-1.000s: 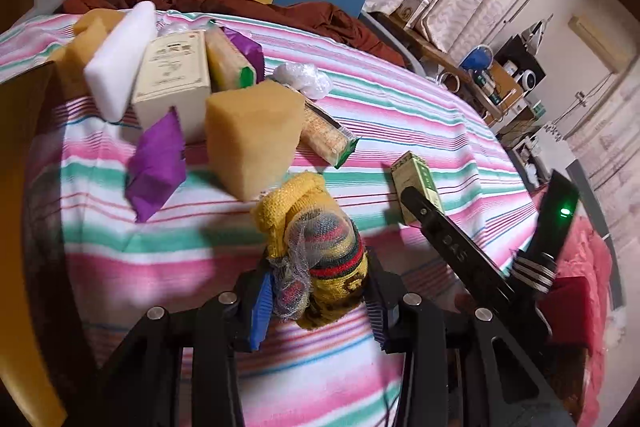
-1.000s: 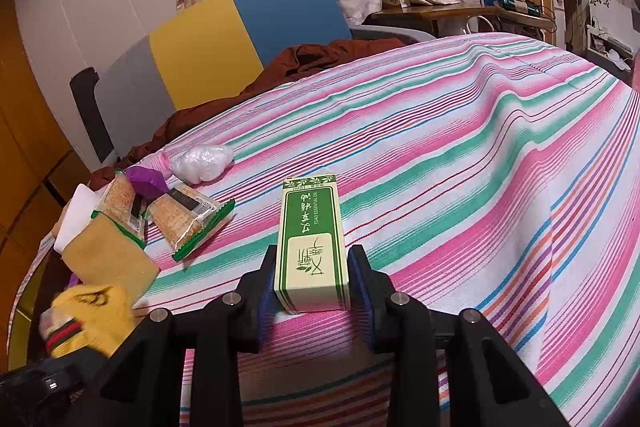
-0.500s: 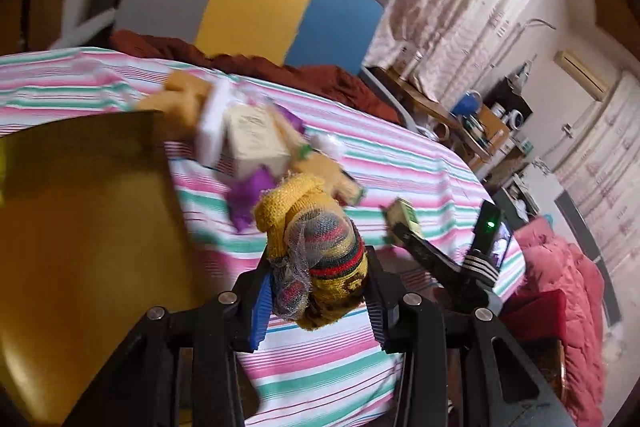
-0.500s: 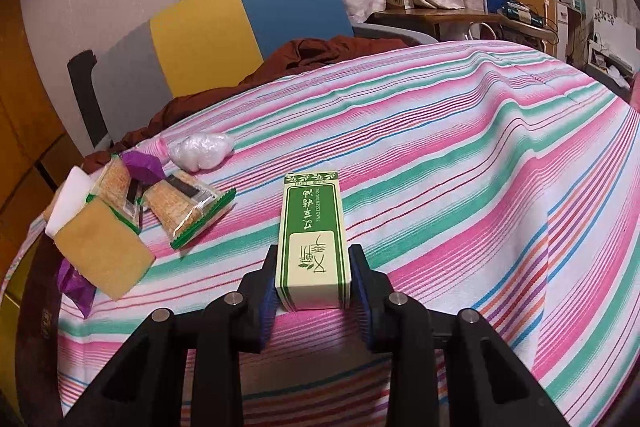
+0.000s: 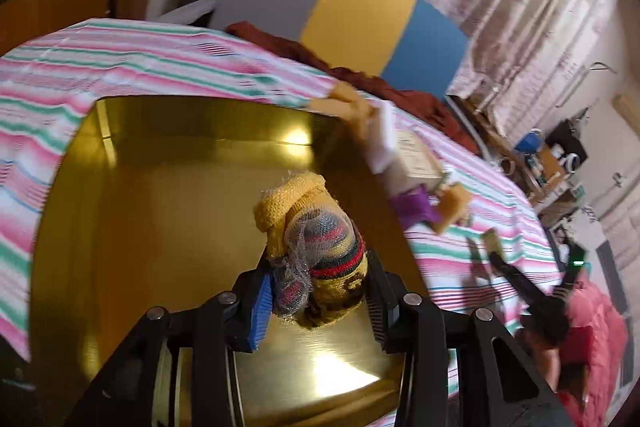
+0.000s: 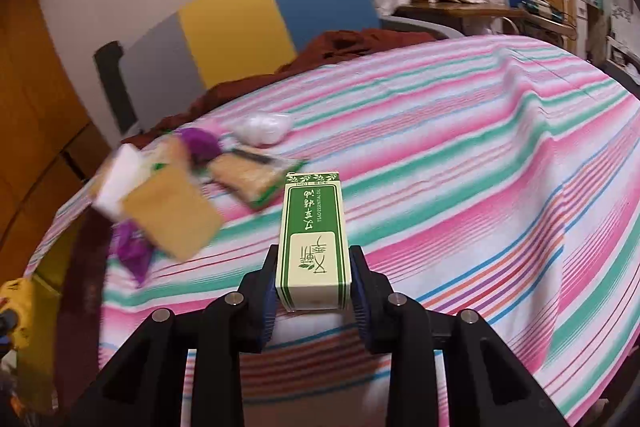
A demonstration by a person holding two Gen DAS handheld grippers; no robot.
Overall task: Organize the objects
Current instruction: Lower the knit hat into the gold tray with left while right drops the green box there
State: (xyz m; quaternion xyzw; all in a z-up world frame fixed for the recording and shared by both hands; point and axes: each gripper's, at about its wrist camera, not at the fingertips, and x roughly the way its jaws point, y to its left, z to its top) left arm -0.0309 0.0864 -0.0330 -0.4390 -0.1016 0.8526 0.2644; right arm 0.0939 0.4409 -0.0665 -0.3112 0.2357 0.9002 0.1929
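The left gripper (image 5: 316, 301) has its fingers clenched on a yellow knitted bundle (image 5: 316, 251) wrapped in netting, gripped low on its sides so the top stands free ahead of the fingers; it hangs over the gold tray (image 5: 168, 211), which I judge to be the place meant for it; the tray's floor is bare beneath and ahead of the fingers, with its far rim well beyond them and a raised wall to their right, so there is open room to lower; the right gripper (image 6: 314, 293) grasps a green and cream box (image 6: 314, 247) by its long sides, near end between the fingers, lifted clear of the striped tabletop (image 6: 460, 163); left of those fingers lies a heap of sponges and packets (image 6: 176, 211), right of them open cloth.
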